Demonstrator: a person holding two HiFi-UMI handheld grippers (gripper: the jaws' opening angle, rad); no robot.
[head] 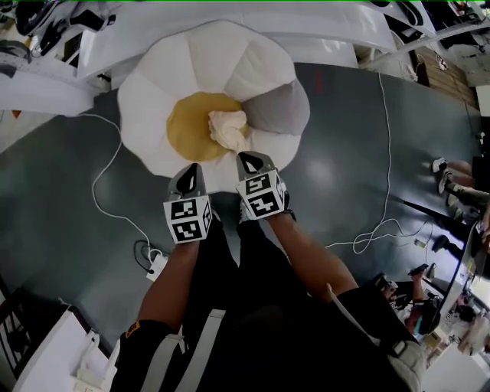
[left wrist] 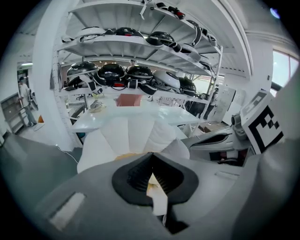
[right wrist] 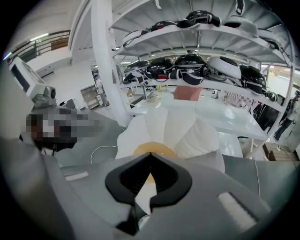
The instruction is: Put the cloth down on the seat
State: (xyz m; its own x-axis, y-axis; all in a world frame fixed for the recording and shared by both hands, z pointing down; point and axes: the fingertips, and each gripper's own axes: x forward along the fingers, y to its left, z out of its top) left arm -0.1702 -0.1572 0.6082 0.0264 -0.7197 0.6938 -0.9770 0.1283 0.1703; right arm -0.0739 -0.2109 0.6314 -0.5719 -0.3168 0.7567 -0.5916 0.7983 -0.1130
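Observation:
The seat [head: 153, 99] is a flower-shaped floor cushion with white petals, one grey petal and a yellow centre. A crumpled cream cloth [head: 227, 128] lies on that centre, at its right side, free of both grippers. My left gripper [head: 189, 172] hovers at the cushion's near edge, jaws shut with nothing between them. My right gripper [head: 249, 161] is just short of the cloth, also shut and holding nothing. In the left gripper view, the left gripper [left wrist: 151, 155] points at the seat [left wrist: 136, 133]. The right gripper view shows the right gripper [right wrist: 150, 156] before the seat [right wrist: 164, 129].
The cushion sits on a dark floor, backed by a white table [head: 230, 23]. Shelves of black helmets [left wrist: 126, 72] rise behind it. White cables [head: 107, 191] and a plug [head: 157, 264] lie at the left, another cable [head: 383, 230] at the right. A person's feet [head: 452, 184] are at the far right.

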